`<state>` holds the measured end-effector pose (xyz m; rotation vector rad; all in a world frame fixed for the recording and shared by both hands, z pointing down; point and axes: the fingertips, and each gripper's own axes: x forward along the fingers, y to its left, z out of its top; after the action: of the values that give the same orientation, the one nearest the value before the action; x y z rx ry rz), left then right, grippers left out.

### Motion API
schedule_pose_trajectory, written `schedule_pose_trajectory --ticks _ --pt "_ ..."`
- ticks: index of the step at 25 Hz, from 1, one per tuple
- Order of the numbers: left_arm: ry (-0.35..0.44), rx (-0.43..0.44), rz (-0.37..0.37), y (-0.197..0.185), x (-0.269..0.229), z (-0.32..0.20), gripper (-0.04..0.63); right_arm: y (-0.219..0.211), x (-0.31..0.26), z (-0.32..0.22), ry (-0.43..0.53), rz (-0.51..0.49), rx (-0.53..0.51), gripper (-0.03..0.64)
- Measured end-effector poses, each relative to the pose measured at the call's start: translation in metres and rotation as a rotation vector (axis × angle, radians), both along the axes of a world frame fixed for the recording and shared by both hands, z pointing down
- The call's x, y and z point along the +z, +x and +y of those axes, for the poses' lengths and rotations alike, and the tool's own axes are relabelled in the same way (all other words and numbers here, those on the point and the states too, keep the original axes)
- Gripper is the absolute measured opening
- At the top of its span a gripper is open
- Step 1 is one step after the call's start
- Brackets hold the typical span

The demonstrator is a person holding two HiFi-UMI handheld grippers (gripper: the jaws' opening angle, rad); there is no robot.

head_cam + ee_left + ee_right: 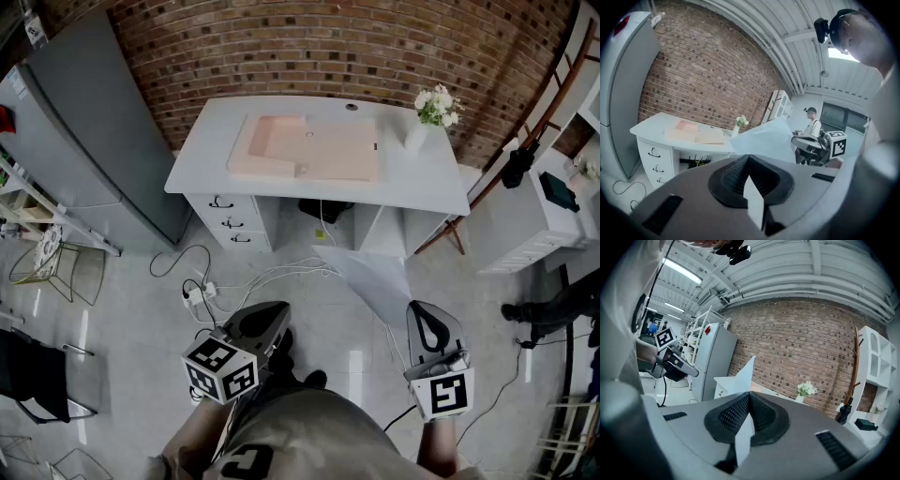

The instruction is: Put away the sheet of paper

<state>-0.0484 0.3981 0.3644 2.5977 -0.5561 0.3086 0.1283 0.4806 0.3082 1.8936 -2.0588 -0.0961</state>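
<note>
Two grippers are hanging over the floor (141, 300), well back from the table (422, 187). Our right gripper (422, 317) is pinching one corner of the sheet of paper (370, 281), with its jaws pressed on it. The sheet is sticking out ahead of us and toward the left, up in the air.

Our left gripper (270, 319) is apart from the sheet with its jaws pressed together. A thin pale sliver is showing between them, and we cannot tell what it is.

We are guessing the sheet is very light and floppy, so it may be bending and flapping. It could also be creasing or slipping. A soft pinch near an edge should be enough. A second pinch on the far corner would be helping it stay flat.

Something pink that looks like an open folder (305, 150) is lying at the middle of the table.
</note>
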Motion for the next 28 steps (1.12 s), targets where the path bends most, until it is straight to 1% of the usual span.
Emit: schedule_pose_trajectory --ticks 3,6,11,14,19,23,28 --pt "-0.002 0.019 0.005 0.009 0.002 -0.007 0.014 0.009 0.004 -0.002 -0.015 -0.011 0.029 0.023" --pt "-0.007 0.035 0.016 0.015 0.004 -0.021 0.014 0.012 0.006 -0.011 -0.028 -0.001 0.046 0.023" --pt "-0.023 0.038 0.039 0.013 0.005 -0.052 0.014 0.010 0.007 -0.041 -0.063 0.016 0.052 0.023" --pt "-0.029 0.020 0.051 0.004 0.004 -0.077 0.014 0.004 0.010 -0.066 -0.095 0.019 0.036 0.023" --pt "-0.038 -0.024 0.065 -0.020 0.002 -0.121 0.014 -0.015 0.004 -0.114 -0.102 0.029 -0.009 0.023" --pt "-0.041 -0.051 0.073 -0.039 0.002 -0.148 0.014 -0.029 0.004 -0.146 -0.107 0.042 -0.025 0.023" --pt "-0.044 -0.064 0.088 -0.058 0.002 -0.175 0.014 -0.044 -0.002 -0.181 -0.098 0.057 -0.035 0.023"
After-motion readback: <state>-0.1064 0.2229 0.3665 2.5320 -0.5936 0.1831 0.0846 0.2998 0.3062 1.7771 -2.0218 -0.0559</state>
